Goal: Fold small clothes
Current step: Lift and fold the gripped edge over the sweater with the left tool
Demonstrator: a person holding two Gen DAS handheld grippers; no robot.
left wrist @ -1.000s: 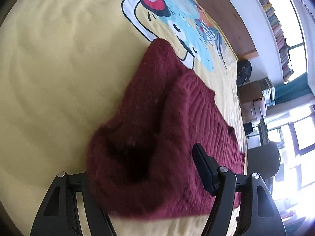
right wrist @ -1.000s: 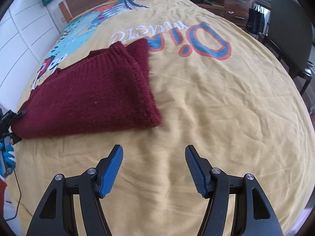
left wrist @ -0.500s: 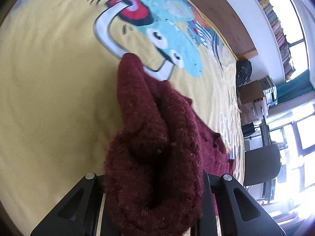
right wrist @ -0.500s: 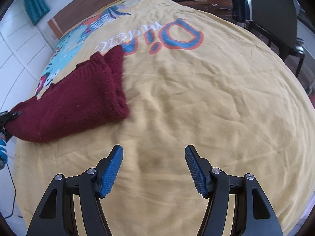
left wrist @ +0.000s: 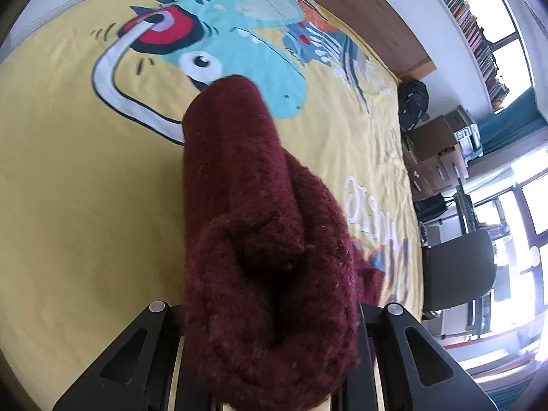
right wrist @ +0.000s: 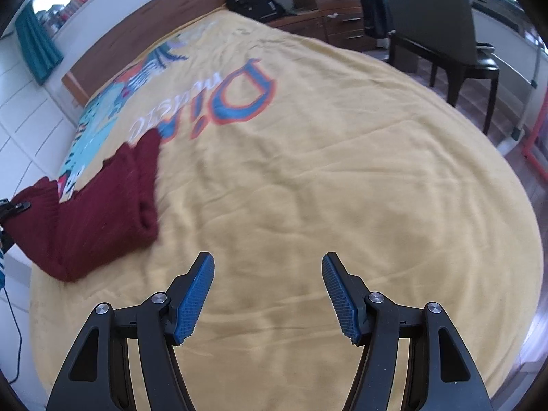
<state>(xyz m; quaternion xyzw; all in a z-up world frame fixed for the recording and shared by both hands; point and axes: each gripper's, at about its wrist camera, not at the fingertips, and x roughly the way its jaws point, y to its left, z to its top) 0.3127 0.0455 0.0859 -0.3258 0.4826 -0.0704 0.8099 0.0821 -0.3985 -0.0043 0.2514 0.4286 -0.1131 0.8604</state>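
Dark red knitted woollen garment (left wrist: 260, 239), bunched and clamped between the jaws of the left gripper (left wrist: 270, 352); its long axis runs away from those jaws toward the headboard. Seen from the right wrist, the garment (right wrist: 99, 212) trails across the left part of the yellow printed bedspread (right wrist: 342, 178), one end lifted at the frame's left edge. The right gripper (right wrist: 269, 294) hangs with jaws wide apart and empty, the garment ahead-left of it. A dark chair (right wrist: 441, 34) and wooden drawers (right wrist: 328, 3) stand beyond the bed.
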